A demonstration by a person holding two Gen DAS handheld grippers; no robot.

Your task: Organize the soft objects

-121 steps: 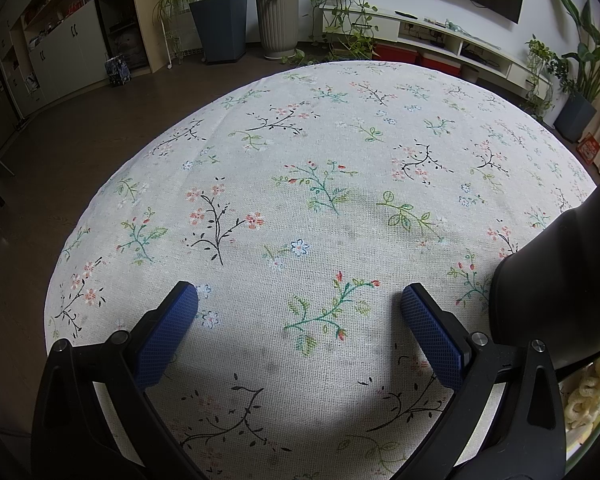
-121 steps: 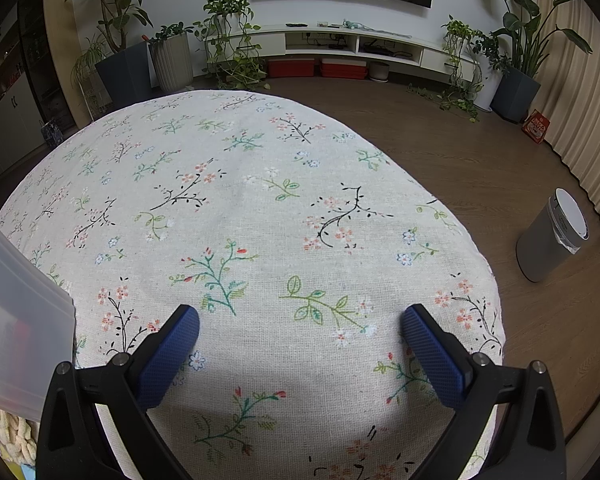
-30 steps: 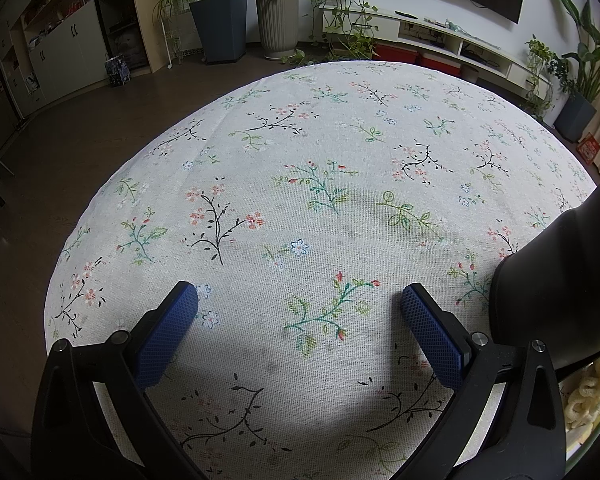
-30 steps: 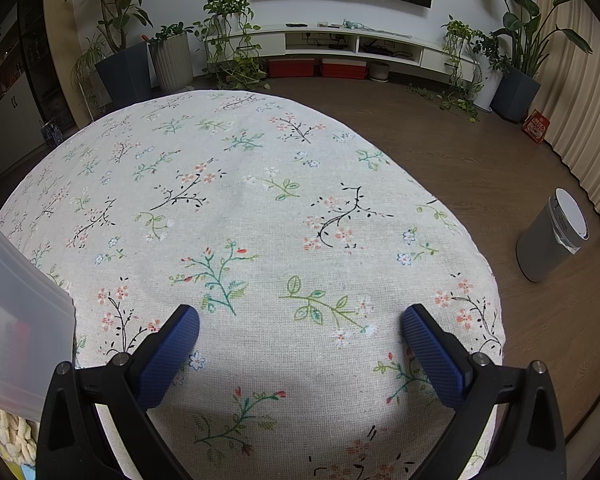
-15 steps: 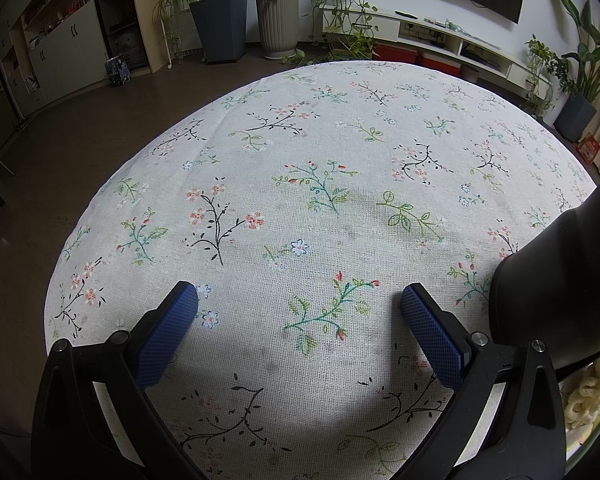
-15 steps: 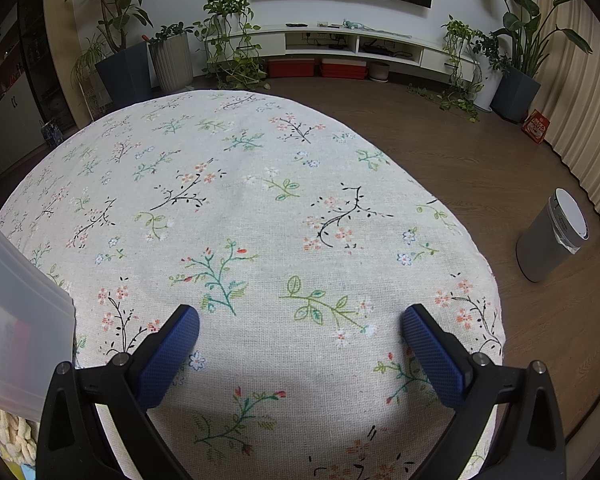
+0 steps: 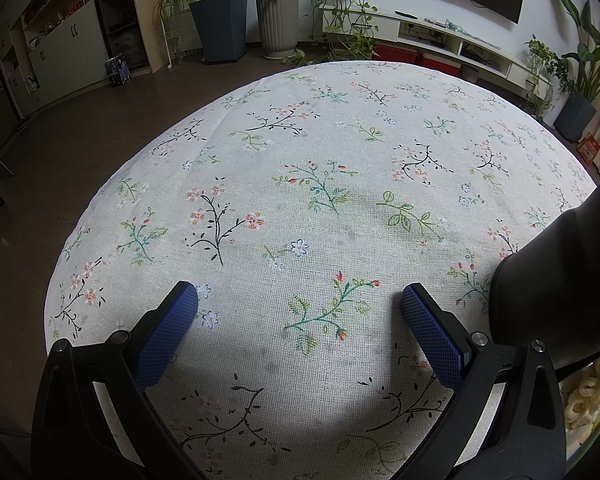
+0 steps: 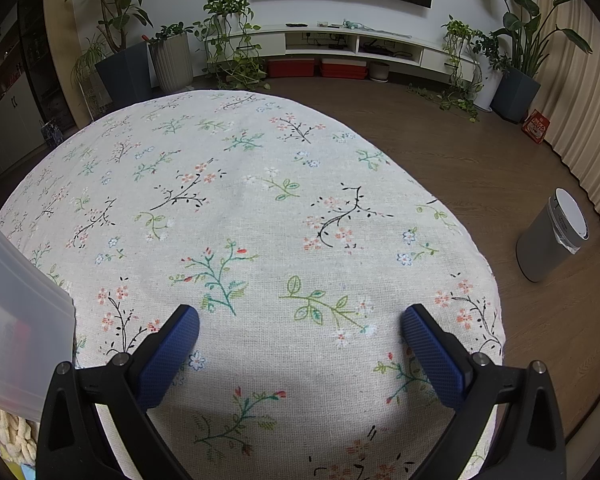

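My left gripper (image 7: 300, 300) hovers open over the floral tablecloth (image 7: 340, 160), with nothing between its blue pads. A cream knitted soft item (image 7: 588, 392) shows at the lower right edge of the left wrist view, partly hidden behind a dark rounded object (image 7: 560, 280). My right gripper (image 8: 300, 324) is also open over the tablecloth (image 8: 260, 200) and holds nothing. In the right wrist view, a translucent plastic bin (image 8: 16, 320) stands at the left edge, and the cream knitted item (image 8: 8, 432) lies below it.
The table's edges drop to a wooden floor (image 8: 480, 152) on all sides. A grey waste bin (image 8: 552, 236) stands on the floor to the right. Potted plants (image 7: 220, 20) and a low white TV shelf (image 8: 360, 44) line the far wall.
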